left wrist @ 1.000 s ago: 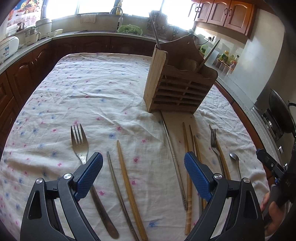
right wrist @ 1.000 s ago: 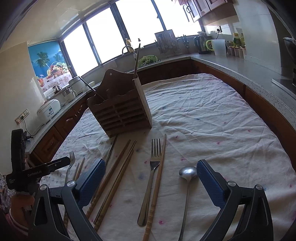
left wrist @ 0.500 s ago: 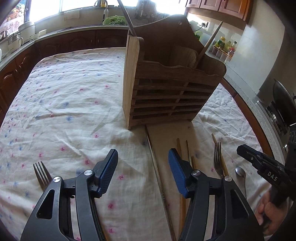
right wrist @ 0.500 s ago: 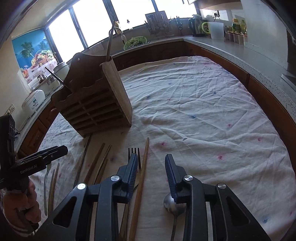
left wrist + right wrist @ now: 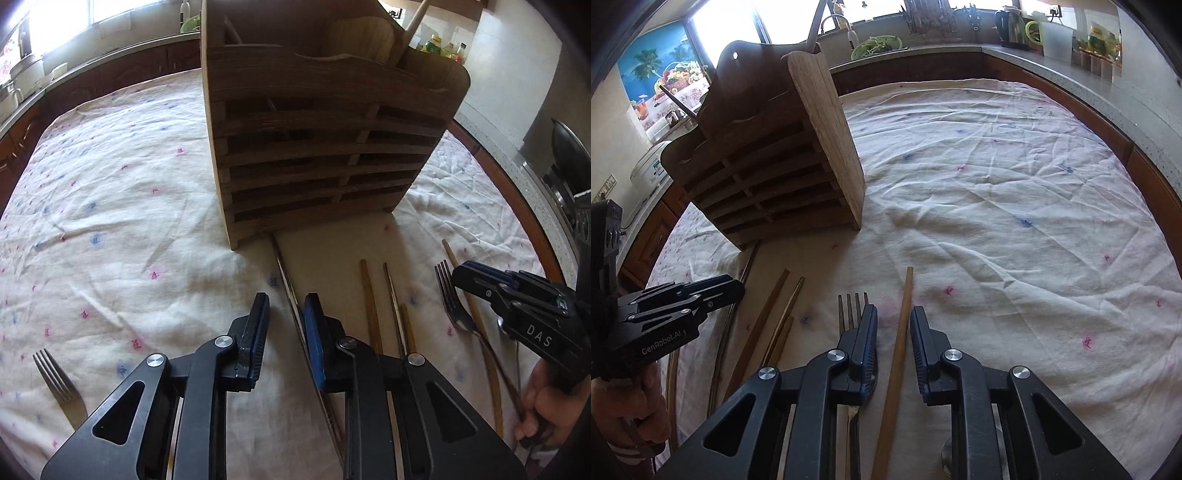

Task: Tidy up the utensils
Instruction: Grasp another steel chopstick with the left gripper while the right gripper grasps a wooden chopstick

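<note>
Left wrist view: the left gripper [image 5: 284, 317], jaws just closing to a narrow gap, brackets a metal chopstick [image 5: 286, 275] on the tablecloth [image 5: 110, 206]; contact cannot be told. The wooden utensil holder [image 5: 325, 147] stands just beyond.

Right wrist view: the right gripper [image 5: 894, 334], likewise closing, straddles a wooden chopstick [image 5: 903, 321] without touching; a fork [image 5: 851, 308] lies beside it.

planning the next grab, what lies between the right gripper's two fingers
A single wooden chopstick on the cloth, untouched, seen in the right wrist view.

slatted wooden rack [image 5: 325, 147], creased cloth [image 5: 110, 192]
</note>
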Demonstrator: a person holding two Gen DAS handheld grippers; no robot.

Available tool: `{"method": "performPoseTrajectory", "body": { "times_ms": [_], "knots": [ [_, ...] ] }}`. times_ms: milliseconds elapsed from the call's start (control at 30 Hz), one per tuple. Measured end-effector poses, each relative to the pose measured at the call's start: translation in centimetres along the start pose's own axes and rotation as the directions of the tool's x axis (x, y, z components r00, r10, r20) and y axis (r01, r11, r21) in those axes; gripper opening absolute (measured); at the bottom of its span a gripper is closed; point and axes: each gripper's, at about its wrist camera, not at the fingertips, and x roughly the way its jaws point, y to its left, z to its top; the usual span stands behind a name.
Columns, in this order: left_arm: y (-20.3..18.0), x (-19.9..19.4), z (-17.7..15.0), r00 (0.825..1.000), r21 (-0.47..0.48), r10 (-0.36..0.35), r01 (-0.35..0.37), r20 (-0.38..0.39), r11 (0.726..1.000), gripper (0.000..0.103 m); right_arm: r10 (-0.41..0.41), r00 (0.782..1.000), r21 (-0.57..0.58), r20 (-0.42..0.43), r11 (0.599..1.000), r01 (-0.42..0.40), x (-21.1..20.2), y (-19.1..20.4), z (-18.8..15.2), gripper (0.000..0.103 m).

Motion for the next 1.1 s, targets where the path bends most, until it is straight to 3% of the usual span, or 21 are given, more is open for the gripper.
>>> {"method": "performPoseTrajectory", "body": {
  "times_ms": [100,300,433,500,567,867,933,1000,1100],
  "knots": [
    [-0.4,-0.3,-0.8,1.0,0.039,-0.01,0.01,-0.003,0.999,0.009,-0.017,1.0,-0.004,-0.002,1.0,0.017,0.1,0.0,0.0,0.007],
    [-0.7,-1.9,-2.8,0.997,0.069,-0.064,0.067,-0.035,0.995,0.008,-0.005,1.0,-0.004,-0.009,1.0,0.005,-0.7,-0.4,-1.0,0.006],
    [-0.8,-1.9,-2.6,0.998,0.06,-0.045,0.048,-0.043,0.997,0.009,0.014,1.0,0.015,-0.014,1.0,-0.013,-1.0,-0.7,-1.3,0.006],
    [-1.0,-1.4,-1.7,0.998,0.052,-0.036,0.039,-0.048,0.998,0.011,0.014,1.0,0.022,-0.013,1.0,-0.013,-1.0,-0.9,-1.0,0.008],
    [-1.1,-0.9,-0.9,0.998,0.056,-0.022,0.024,-0.051,0.998,0.029,0.017,1.0,0.026,-0.014,1.0,-0.017,-0.9,-0.8,-0.7,0.011],
    [-2.6,0.3,-0.3,0.998,0.152,0.056,-0.053,-0.018,0.987,0.03,-0.004,1.0,-0.024,-0.009,1.0,0.004,0.1,0.1,-0.3,0.013],
    [-2.9,0.4,-0.3,0.999,0.157,0.052,-0.049,-0.016,0.986,0.023,-0.001,1.0,-0.023,-0.007,1.0,0.001,0.1,0.0,-0.3,0.012],
    [-2.9,0.4,-0.1,0.999,0.157,0.045,-0.04,-0.024,0.987,0.006,-0.013,1.0,-0.023,-0.006,1.0,0.013,0.1,0.0,-0.2,0.007],
    [-3.1,0.5,0.0,0.999,0.148,0.035,-0.029,-0.034,0.989,0.005,0.008,1.0,0.008,-0.008,1.0,-0.007,-0.2,-0.5,-0.3,0.005]
  ]
}}
